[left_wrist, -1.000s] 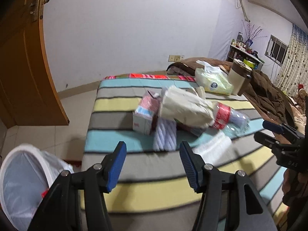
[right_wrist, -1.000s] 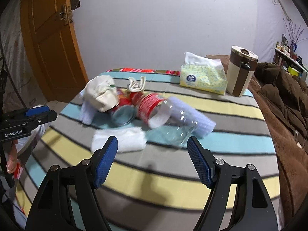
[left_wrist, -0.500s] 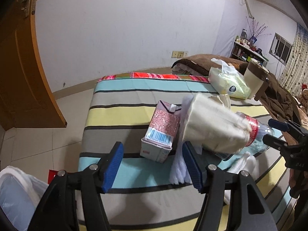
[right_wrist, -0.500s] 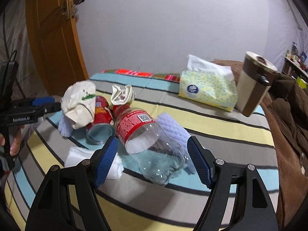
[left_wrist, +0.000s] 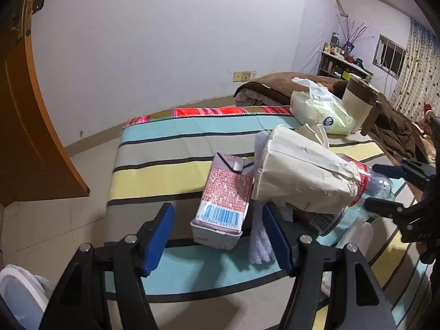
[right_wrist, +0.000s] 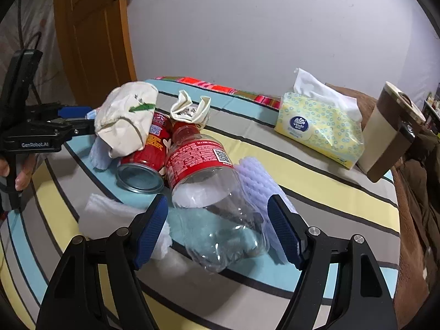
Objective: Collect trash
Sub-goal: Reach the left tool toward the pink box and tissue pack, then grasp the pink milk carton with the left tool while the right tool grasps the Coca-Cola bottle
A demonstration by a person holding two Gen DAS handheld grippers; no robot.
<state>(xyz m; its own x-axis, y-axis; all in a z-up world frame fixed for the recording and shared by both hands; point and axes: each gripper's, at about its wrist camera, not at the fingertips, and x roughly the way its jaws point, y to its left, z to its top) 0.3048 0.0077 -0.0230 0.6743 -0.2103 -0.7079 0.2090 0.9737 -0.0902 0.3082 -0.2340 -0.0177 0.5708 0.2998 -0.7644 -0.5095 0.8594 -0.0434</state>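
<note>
Two grippers over a striped bedspread (left_wrist: 170, 148), both tilted down at a pile of trash in the middle of it. Left gripper (left_wrist: 218, 243) has its blue pads spread, nothing pinched; pink-red drink carton (left_wrist: 224, 202) lies between the pads but they stand clear of it. Carton lies on its side, barcode end toward the camera, near the bedspread's left edge. Crumpled beige paper bag (left_wrist: 299, 181) is just right of the carton, lying over a red can (right_wrist: 150, 148) and touching the clear plastic bottle (right_wrist: 211, 198). White foam netting (left_wrist: 260, 242) lies under the bag, just beside the left gripper's right pad.

Right gripper (right_wrist: 218, 229) is spread wide, holding nothing; the bottle's clear base sits between its pads, contact not visible. Bottle lies on its side, red label up, neck toward the far edge. Can lies beside it, open metal end toward the camera. Lilac foam sleeve (right_wrist: 258, 181) touches the bottle's right side. White tissue sheet (right_wrist: 110, 214) lies flat near the right gripper's left pad. Small crumpled wrapper (right_wrist: 189, 110) sits behind the bottle neck.

Toward the far right corner: yellow tissue pack (right_wrist: 319, 129) and a brown-beige mug (right_wrist: 390, 134), side by side. Brown blanket (left_wrist: 393, 126) runs along the right edge. White-lined trash bin (left_wrist: 19, 297) stands on the floor off the left edge. Orange door (right_wrist: 90, 30) behind.
</note>
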